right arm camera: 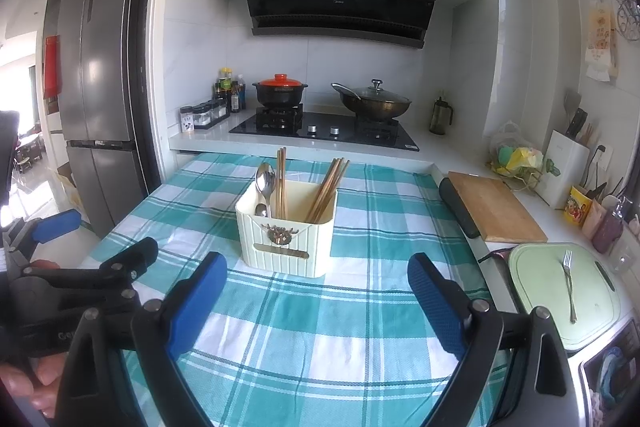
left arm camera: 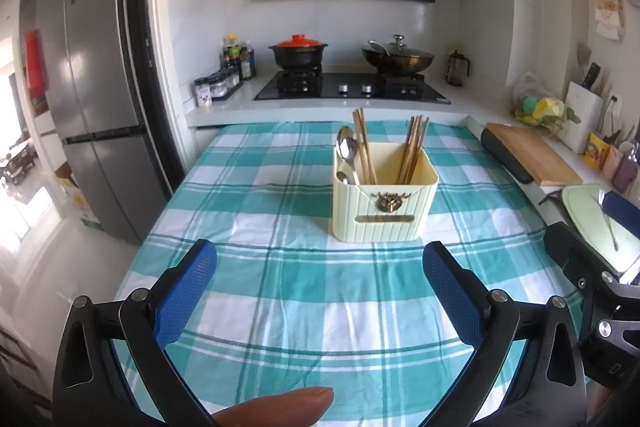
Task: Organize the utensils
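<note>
Both grippers hang over the teal-and-white checked tablecloth (left arm camera: 304, 307) with nothing between their blue pads: the left gripper (left arm camera: 320, 267) has its jaws spread wide, and the right gripper (right arm camera: 318, 279) is spread just as wide. Straight ahead of each, well beyond the fingertips, stands a cream ribbed utensil holder (left arm camera: 384, 207) on the cloth. Its left compartment holds spoons (left arm camera: 347, 151) and a few chopsticks (left arm camera: 362, 143), while the right compartment holds another bunch of chopsticks leaning rightward. Off to the right of the right gripper, a fork (right arm camera: 569, 287) lies alone on a pale green board (right arm camera: 540, 307), beside a wooden cutting board (right arm camera: 492, 207) on the counter.
</note>
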{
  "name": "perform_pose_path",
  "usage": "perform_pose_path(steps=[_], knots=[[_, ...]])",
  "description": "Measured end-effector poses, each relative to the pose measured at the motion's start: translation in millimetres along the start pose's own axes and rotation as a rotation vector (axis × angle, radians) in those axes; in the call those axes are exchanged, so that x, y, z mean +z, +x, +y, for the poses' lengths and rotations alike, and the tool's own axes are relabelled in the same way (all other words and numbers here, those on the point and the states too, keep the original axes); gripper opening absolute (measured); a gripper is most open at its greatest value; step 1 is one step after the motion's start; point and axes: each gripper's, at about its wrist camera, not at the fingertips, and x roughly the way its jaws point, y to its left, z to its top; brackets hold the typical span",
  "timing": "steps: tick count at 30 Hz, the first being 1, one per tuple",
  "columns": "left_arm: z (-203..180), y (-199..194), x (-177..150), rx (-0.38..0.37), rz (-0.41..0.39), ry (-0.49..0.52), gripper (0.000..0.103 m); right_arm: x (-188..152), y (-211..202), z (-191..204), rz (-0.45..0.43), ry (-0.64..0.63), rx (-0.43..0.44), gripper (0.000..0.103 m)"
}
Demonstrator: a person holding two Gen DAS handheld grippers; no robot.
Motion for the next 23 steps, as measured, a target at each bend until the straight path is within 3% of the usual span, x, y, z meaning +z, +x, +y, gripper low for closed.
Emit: perform_pose_path(steps=[23], knots=[[-6.2, 1.9, -4.9, -0.002, -0.019, 0.008, 0.103, -5.5, 5.0, -7.3, 0.029, 0.019, -0.006, 0.094]])
